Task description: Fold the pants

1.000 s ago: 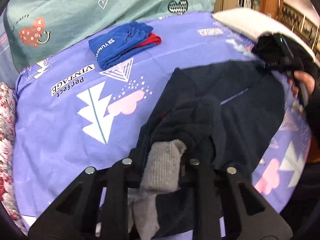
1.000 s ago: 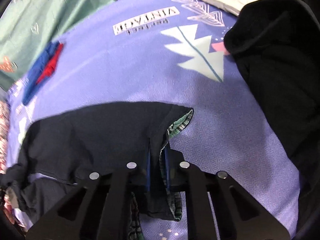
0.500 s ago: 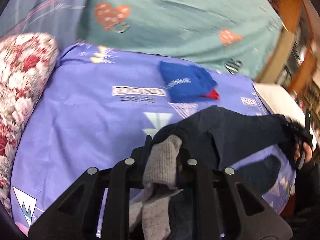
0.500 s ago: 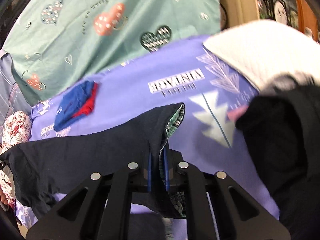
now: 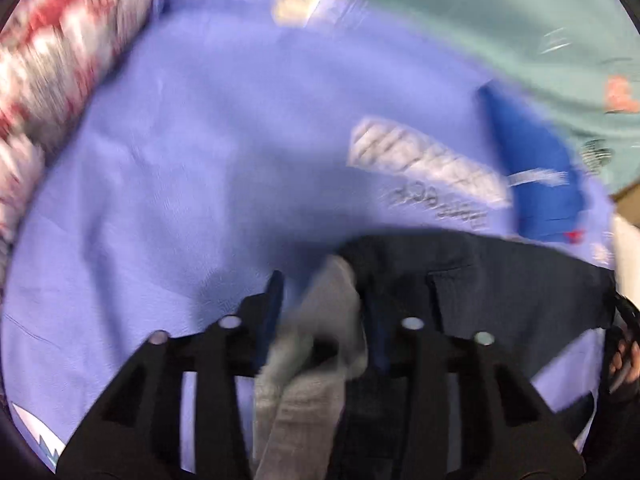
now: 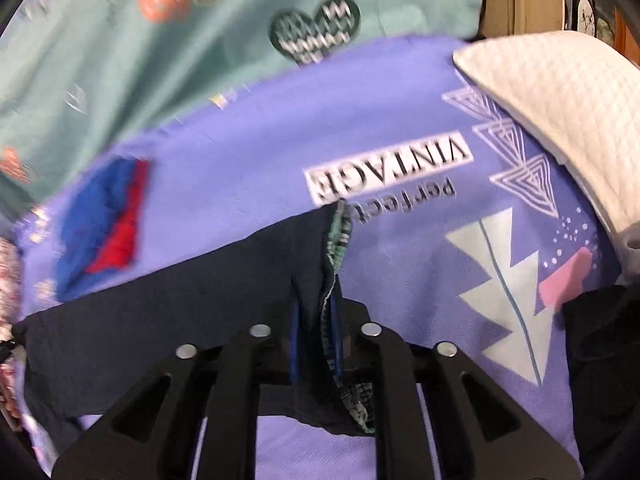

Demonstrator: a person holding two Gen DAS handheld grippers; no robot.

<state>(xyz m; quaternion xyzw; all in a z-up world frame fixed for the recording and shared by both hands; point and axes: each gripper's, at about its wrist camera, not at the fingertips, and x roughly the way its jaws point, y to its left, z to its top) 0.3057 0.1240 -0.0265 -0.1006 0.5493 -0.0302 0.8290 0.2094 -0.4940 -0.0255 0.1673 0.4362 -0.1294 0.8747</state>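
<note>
The dark navy cloth pants (image 6: 168,320) stretch above the purple printed bedsheet (image 6: 248,136), slung between both grippers. The left gripper (image 5: 324,304) has just been opening, its jaws standing apart with the grey lining and navy cloth loose between them. The right gripper (image 6: 316,340) has been opening slightly too, its narrow jaws around the plaid-lined waistband; whether they press it I cannot tell
</note>
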